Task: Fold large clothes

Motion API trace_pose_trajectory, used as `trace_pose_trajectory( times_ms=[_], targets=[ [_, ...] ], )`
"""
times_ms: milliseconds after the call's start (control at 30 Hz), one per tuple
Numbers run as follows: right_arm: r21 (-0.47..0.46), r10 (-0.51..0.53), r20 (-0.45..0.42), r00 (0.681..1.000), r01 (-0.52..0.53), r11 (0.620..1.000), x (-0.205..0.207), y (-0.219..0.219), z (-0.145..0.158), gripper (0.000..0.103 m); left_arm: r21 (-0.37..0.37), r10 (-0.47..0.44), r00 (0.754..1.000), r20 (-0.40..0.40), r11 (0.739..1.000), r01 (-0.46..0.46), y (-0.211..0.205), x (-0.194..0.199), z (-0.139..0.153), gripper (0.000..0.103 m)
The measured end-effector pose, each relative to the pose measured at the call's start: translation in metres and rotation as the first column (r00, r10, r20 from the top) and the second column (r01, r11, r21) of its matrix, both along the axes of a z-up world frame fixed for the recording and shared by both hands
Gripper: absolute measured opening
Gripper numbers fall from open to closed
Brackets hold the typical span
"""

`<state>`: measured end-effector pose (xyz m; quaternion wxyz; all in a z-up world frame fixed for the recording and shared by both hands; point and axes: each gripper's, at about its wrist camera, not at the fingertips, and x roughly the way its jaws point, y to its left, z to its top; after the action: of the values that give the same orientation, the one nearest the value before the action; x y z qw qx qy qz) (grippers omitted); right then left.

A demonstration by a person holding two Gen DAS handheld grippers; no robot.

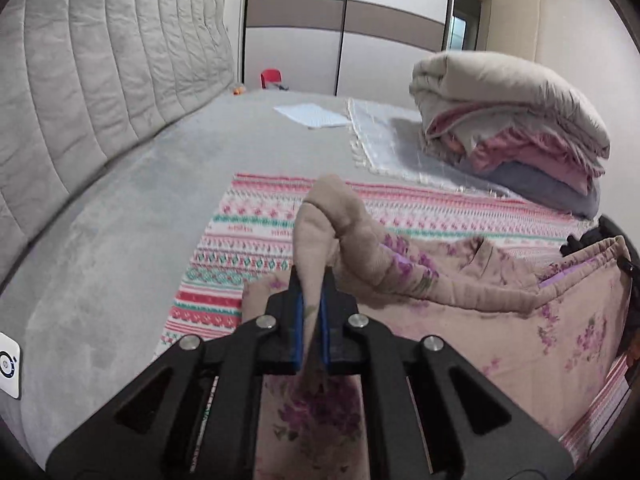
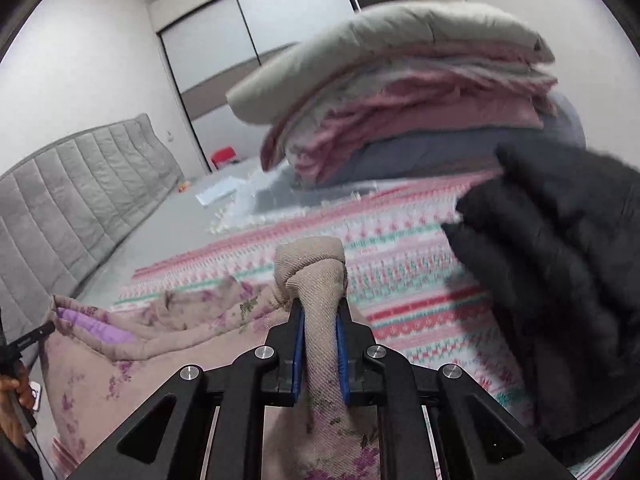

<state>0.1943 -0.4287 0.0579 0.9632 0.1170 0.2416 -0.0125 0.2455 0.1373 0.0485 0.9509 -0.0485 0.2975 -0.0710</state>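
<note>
Left wrist view: the left gripper (image 1: 313, 304) is clamped on a bunched beige hem of the floral garment (image 1: 520, 320), which lies rumpled on the striped blanket (image 1: 248, 248), near. Right wrist view: the right gripper (image 2: 320, 332) pinches another beige fold of it, with a black jacket (image 2: 560, 280) at right.

A bedroom in a home. A wide bed (image 1: 120, 184) with a grey cover fills the middle of the frame, its padded grey headboard (image 1: 100, 64) along the left. A tall wardrobe (image 1: 344, 20) with sliding doors stands at the top centre. Folded bedding (image 1: 508, 120) is stacked at the right, on a patterned blanket (image 1: 248, 248).
</note>
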Motion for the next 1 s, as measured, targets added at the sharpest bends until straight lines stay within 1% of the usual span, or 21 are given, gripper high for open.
trace_pose_trajectory(
  times_ms=[67, 133, 200, 267, 300, 333, 367, 433, 467, 500, 533, 567, 600, 633, 667, 700, 767, 867, 933, 967, 1000],
  targets=[
    [-0.036, 0.01, 0.03, 1.0, -0.009, 0.999, 0.007, 0.008, 0.021, 0.013, -0.028, 0.007, 1.0, 0.008, 1.0, -0.007, 0.003, 0.01, 0.016, 0.008],
    [-0.057, 0.01, 0.048, 0.999, -0.007, 0.998, 0.024, 0.012, 0.037, 0.013, -0.036, 0.03, 0.999, 0.015, 0.999, -0.029, 0.005, 0.029, 0.034, 0.008],
    [-0.038, -0.002, 0.05, 0.999, 0.003, 0.999, 0.053, 0.01, 0.051, 0.012, -0.035, 0.054, 0.998, 0.023, 0.998, -0.053, 0.004, 0.058, 0.046, 0.008],
    [-0.018, -0.025, 0.058, 0.998, 0.027, 0.999, 0.084, 0.008, 0.06, 0.012, -0.05, 0.089, 0.996, 0.007, 0.995, -0.088, 0.006, 0.087, 0.048, 0.008],
    [-0.012, -0.036, 0.061, 0.997, 0.036, 0.999, 0.097, 0.007, 0.06, 0.012, -0.067, 0.113, 0.994, -0.013, 0.991, -0.114, 0.008, 0.104, 0.042, 0.008],
    [-0.015, -0.049, 0.059, 0.997, 0.05, 0.999, 0.111, 0.008, 0.059, 0.012, -0.057, 0.14, 0.99, -0.037, 0.988, -0.142, 0.008, 0.119, 0.031, 0.008],
    [-0.03, -0.071, 0.044, 0.997, 0.072, 0.997, 0.128, 0.011, 0.052, 0.012, -0.038, 0.166, 0.984, -0.066, 0.985, -0.169, 0.004, 0.134, 0.017, 0.008],
    [-0.039, -0.1, -0.031, 0.995, 0.098, 0.994, 0.165, 0.013, 0.026, 0.012, 0.048, 0.213, 0.964, -0.157, 0.977, -0.207, -0.01, 0.164, -0.029, 0.008],
    [-0.045, -0.119, -0.101, 0.988, 0.115, 0.992, 0.185, 0.013, 0.002, 0.012, 0.085, 0.239, 0.948, -0.211, 0.97, -0.226, -0.017, 0.177, -0.059, 0.008],
    [-0.057, -0.139, -0.18, 0.974, 0.13, 0.99, 0.204, 0.011, -0.028, 0.012, 0.105, 0.252, 0.936, -0.247, 0.967, -0.233, -0.021, 0.184, -0.078, 0.008],
    [-0.069, -0.154, -0.227, 0.962, 0.141, 0.988, 0.214, 0.008, -0.049, 0.012, 0.122, 0.271, 0.92, -0.284, 0.962, -0.245, -0.024, 0.19, -0.101, 0.008],
    [-0.08, -0.176, -0.287, 0.942, 0.16, 0.984, 0.224, 0.004, -0.08, 0.012, 0.127, 0.283, 0.911, -0.301, 0.958, -0.256, -0.027, 0.191, -0.118, 0.009],
    [-0.054, -0.179, -0.334, 0.925, 0.171, 0.984, 0.228, -0.001, -0.109, 0.012, 0.147, 0.294, 0.907, -0.301, 0.954, -0.26, -0.031, 0.191, -0.132, 0.009],
    [-0.02, -0.177, -0.343, 0.922, 0.181, 0.983, 0.224, -0.006, -0.122, 0.012, 0.179, 0.307, 0.912, -0.272, 0.947, -0.265, -0.036, 0.19, -0.137, 0.009],
    [0.051, -0.167, -0.319, 0.933, 0.193, 0.98, 0.219, -0.016, -0.125, 0.013, 0.203, 0.314, 0.918, -0.244, 0.942, -0.268, -0.04, 0.188, -0.137, 0.009],
    [0.077, -0.163, -0.3, 0.94, 0.194, 0.978, 0.216, -0.021, -0.121, 0.013, 0.204, 0.312, 0.92, -0.236, 0.942, -0.267, -0.041, 0.186, -0.134, 0.009],
    [0.07, -0.156, -0.311, 0.937, 0.186, 0.98, 0.219, -0.023, -0.121, 0.013, 0.164, 0.311, 0.921, -0.236, 0.947, -0.278, -0.035, 0.183, -0.132, 0.01],
    [0.017, -0.177, -0.335, 0.925, 0.193, 0.981, 0.224, -0.014, -0.124, 0.015, 0.107, 0.298, 0.921, -0.249, 0.954, -0.28, -0.024, 0.182, -0.136, 0.013],
    [-0.015, -0.188, -0.36, 0.914, 0.196, 0.981, 0.229, -0.011, -0.127, 0.02, 0.097, 0.292, 0.919, -0.265, 0.956, -0.276, -0.022, 0.186, -0.138, 0.018],
    [-0.016, -0.189, -0.384, 0.904, 0.197, 0.98, 0.232, -0.012, -0.13, 0.025, 0.095, 0.287, 0.917, -0.276, 0.958, -0.271, -0.021, 0.187, -0.138, 0.021],
    [-0.007, -0.185, -0.396, 0.899, 0.199, 0.98, 0.232, -0.015, -0.131, 0.032, 0.097, 0.289, 0.915, -0.281, 0.957, -0.273, -0.025, 0.185, -0.138, 0.027]
  ],
)
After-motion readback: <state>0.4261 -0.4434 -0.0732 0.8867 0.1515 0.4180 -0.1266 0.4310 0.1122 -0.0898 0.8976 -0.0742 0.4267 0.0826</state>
